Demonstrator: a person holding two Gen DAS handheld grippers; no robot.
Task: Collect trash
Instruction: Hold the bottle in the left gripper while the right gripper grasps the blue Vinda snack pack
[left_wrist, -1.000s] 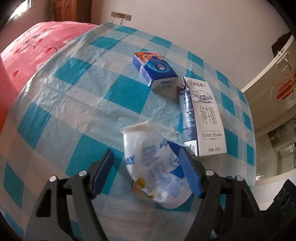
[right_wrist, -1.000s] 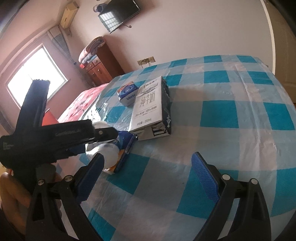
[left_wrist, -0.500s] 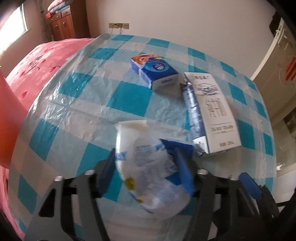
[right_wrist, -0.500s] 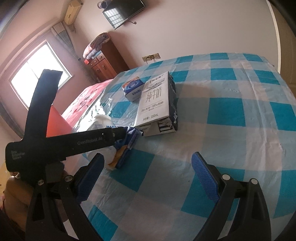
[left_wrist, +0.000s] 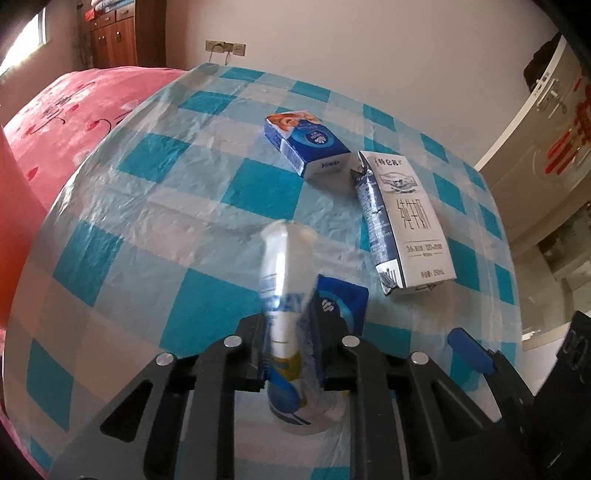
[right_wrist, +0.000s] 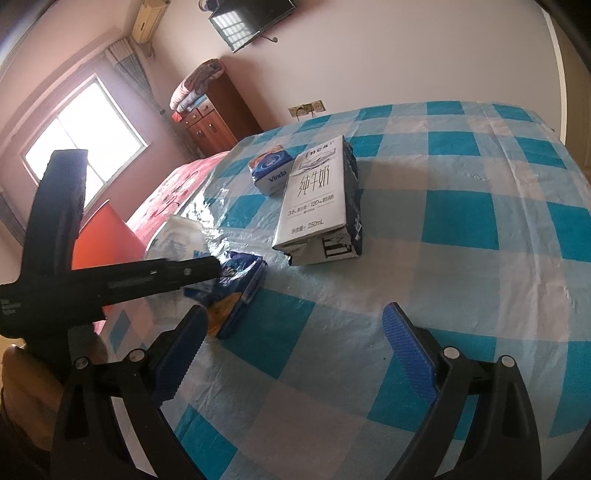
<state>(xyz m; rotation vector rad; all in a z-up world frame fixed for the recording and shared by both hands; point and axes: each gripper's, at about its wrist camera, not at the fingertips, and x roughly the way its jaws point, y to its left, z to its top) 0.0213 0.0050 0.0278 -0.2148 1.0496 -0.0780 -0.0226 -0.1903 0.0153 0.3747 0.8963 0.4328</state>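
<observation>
My left gripper is closing its jaws on a white plastic cup, and the pads squeeze it flat and narrow. The cup and the left gripper also show at the left of the right wrist view. Just right of the cup lies a blue snack packet on the checked tablecloth. Farther back lie a white milk carton and a blue Vinda tissue box. My right gripper hangs open above the cloth, nothing between its pads, short of the packet and the carton.
A pink bedspread lies beyond the table's left edge, with a red-orange object beside it. A wooden cabinet stands by the window. A pale cupboard door is at the right. A hand grips the left tool.
The left jaws have come together on the cup, crushing it from a wide flattened shape into a narrow upright strip. The right gripper has stayed open in the same place.
</observation>
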